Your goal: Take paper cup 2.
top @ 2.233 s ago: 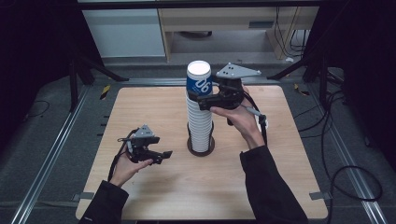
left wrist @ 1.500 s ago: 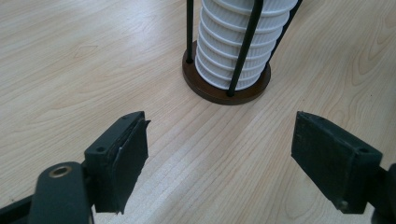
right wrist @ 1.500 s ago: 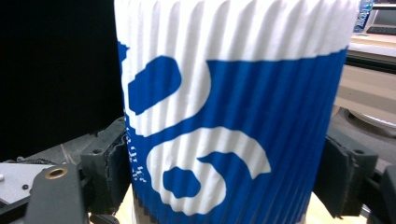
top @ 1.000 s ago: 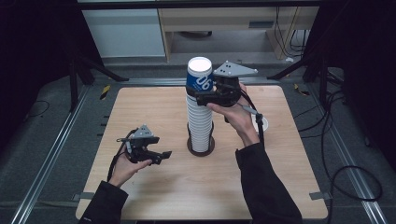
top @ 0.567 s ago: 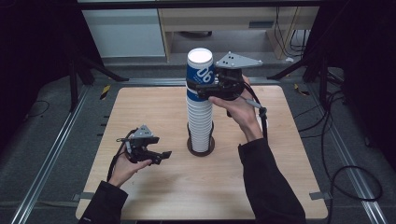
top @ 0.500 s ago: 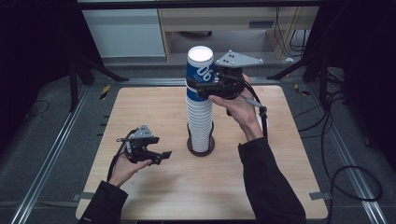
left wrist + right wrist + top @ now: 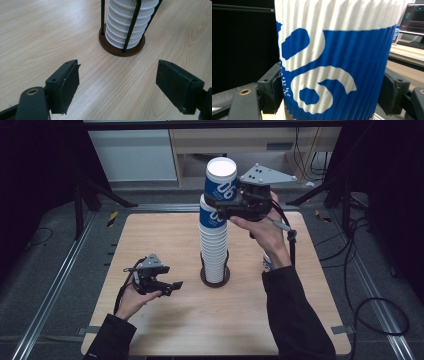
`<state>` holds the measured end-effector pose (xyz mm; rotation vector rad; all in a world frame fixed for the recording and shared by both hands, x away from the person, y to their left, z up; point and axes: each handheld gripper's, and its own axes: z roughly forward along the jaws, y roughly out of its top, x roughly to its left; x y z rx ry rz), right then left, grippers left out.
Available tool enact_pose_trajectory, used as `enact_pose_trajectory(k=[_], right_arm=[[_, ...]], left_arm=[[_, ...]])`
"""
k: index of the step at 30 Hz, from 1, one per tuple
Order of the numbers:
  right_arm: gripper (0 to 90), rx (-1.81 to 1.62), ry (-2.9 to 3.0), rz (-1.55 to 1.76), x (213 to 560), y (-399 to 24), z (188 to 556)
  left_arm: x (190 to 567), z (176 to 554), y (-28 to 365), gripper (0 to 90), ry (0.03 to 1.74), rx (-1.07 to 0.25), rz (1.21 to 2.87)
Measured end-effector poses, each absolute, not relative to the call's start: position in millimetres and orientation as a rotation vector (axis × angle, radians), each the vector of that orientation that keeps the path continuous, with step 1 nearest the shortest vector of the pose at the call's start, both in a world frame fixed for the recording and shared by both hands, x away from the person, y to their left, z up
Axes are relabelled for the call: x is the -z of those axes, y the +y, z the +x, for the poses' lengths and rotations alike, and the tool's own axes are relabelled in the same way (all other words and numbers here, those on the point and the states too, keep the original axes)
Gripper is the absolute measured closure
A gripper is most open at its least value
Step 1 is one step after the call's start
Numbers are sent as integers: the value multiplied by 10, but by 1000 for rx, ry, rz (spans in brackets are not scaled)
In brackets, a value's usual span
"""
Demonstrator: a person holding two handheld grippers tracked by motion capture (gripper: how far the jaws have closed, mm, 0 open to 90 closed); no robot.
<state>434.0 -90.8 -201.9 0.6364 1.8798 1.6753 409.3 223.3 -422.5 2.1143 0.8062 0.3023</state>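
High view: I see the right hand-held gripper point(image 7: 226, 209) clamped on the top blue-and-white cup point(image 7: 220, 182), raised above the cup stack point(image 7: 213, 250) at mid counter point(image 7: 165, 237); its jaws were just closing.

Left gripper view: left hand-held gripper point(image 7: 117, 82) open, holding nothing, near the stack's holder base point(image 7: 121, 48).

Right gripper view: pads point(image 7: 275, 87) press the cup's ribbed sides.

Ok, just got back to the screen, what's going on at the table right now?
A person is working a tall stack of paper cups that stands in a dark round holder on the wooden table. The right gripper is clamped on the top cup, blue and white, and has it raised above the next cup but apparently not yet free of it. The left gripper waits to the left of the stack, near the tabletop, jaws open and holding nothing.
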Motion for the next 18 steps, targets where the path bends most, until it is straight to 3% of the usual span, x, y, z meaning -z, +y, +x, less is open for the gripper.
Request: enact_pose_trajectory(k=[9,18], right_arm=[[215,-1600,1867,685,2149,-1369,4162],[215,-1553,1933,737,2590,-1703,4079]], left_arm=[[4204,4079,2226,186,798,-300,2119],[4183,4056,2216,189,775,-281,2126]])
